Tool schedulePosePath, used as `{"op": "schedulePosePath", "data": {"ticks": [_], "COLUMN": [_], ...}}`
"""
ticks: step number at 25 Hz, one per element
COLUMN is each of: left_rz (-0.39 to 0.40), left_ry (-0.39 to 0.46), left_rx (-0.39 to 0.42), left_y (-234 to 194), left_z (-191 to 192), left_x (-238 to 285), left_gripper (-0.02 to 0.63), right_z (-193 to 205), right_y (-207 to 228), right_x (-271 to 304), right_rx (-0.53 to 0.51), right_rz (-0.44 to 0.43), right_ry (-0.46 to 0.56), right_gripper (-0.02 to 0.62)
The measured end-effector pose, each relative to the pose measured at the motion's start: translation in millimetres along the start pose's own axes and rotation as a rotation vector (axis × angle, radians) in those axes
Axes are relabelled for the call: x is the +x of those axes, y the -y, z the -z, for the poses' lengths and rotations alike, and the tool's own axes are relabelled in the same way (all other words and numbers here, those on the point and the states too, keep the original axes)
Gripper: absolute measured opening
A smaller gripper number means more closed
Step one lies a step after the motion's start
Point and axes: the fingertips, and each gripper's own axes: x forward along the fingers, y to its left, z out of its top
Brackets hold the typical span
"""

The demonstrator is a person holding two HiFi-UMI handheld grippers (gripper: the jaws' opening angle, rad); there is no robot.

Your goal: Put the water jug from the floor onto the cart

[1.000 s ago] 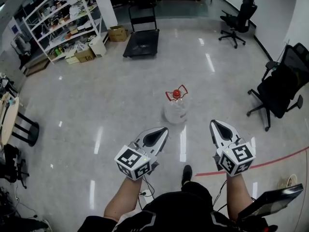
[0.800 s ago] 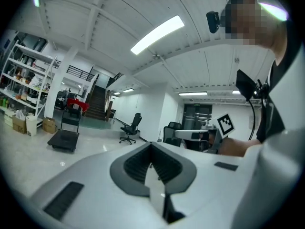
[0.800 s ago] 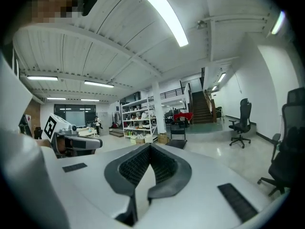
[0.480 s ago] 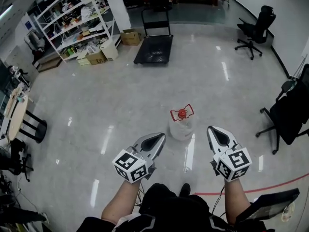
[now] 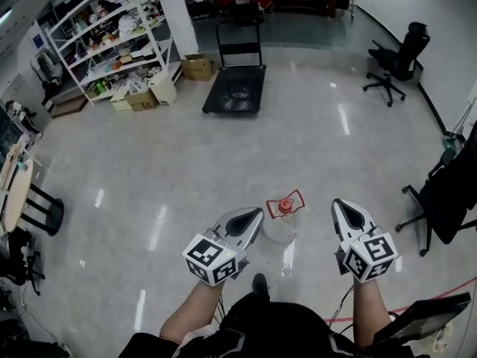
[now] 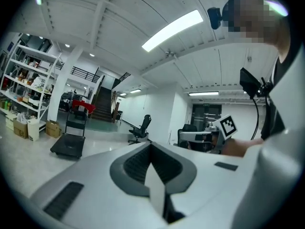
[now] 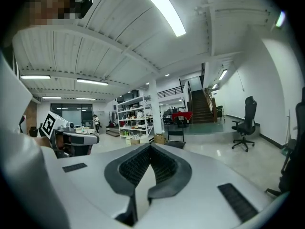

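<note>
Water jug (image 5: 281, 227): a clear jug with a red cap (image 5: 285, 205) and a red handle frame around the cap; it stands upright.
Place of the jug: on the shiny grey floor (image 5: 186, 162), close in front of the person, well apart from the cart. In the head view it shows between the tips of the two grippers.
Left gripper (image 5: 252, 216): it is left of the jug and points to the far side. Its jaws are pressed together with nothing between them, as the left gripper view shows.
Right gripper (image 5: 345, 207): it is right of the jug and also points to the far side. Its jaws are together as well and it carries nothing.
Contact: neither gripper holds the jug.
Cart (image 5: 236, 89): a flat black platform cart at the far middle of the room, with its upright push handle at the far end.
Shelf rack (image 5: 104, 39): a white rack full of small goods, far left of the cart.
Cardboard box (image 5: 197, 67): on the floor between the rack and the cart.
Office chair (image 5: 399, 57): black, far right.
Stool (image 5: 39, 206): black, at the left edge.
Red line (image 5: 440, 293): on the floor, near right.
</note>
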Motion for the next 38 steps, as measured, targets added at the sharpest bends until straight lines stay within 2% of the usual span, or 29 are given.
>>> {"op": "schedulePosePath", "data": {"ticks": [4, 10, 14, 15, 18, 20, 25, 28, 32, 35, 38], "left_rz": [0.026, 0.043, 0.053, 0.048, 0.029, 0.031, -0.033, -0.066, -0.102, -0.162, -0.179], "left_ry": [-0.022, -0.049, -0.070, -0.072, -0.075, -0.073, -0.027, -0.059, -0.128, -0.183, -0.246], "left_rx": [-0.001, -0.018, -0.054, -0.055, -0.052, -0.056, -0.121, -0.161, -0.195, -0.263, -0.313], "left_y": [-19.6, -6.7, 28.0, 20.3, -39.3, -58.1, -43.2, -40.7, -63.9, -93.3, -105.4], "left_z": [-7.5, 1.6, 7.6, 9.4, 19.8, 24.3, -2.7, 0.1, 40.1, 83.3, 123.7], "left_x": [2.4, -6.1, -13.3, -6.7, 28.5, 44.7, 38.3, 24.4, 37.9, 40.2, 36.8], "left_gripper": [-0.008, -0.008, -0.008, -0.008, -0.008, -0.008, -0.009, -0.008, -0.002, 0.059, 0.066], "right_z": [-16.0, -7.4, -5.0, -1.7, 15.6, 20.8, -3.5, -3.2, 29.8, 68.4, 100.9], "right_y": [-3.9, -15.7, -12.7, -7.4, 14.6, 26.4, 28.8, 17.3, 29.8, 35.1, 35.0], "right_x": [15.6, -2.8, -41.0, -30.7, 44.4, 71.9, 54.7, 52.1, 75.0, 92.2, 98.3], "right_rx": [-0.002, 0.008, 0.025, 0.025, 0.024, 0.019, -0.005, 0.011, 0.034, 0.099, 0.119], "right_rz": [0.027, 0.030, 0.034, 0.026, -0.015, -0.034, -0.068, -0.095, -0.092, -0.068, -0.050], "right_ry": [0.001, -0.033, -0.066, -0.069, -0.072, -0.074, -0.076, -0.115, -0.190, -0.277, -0.348], "right_gripper": [-0.005, -0.005, -0.003, -0.003, 0.000, 0.003, 0.032, 0.055, 0.067, 0.071, 0.071]}}
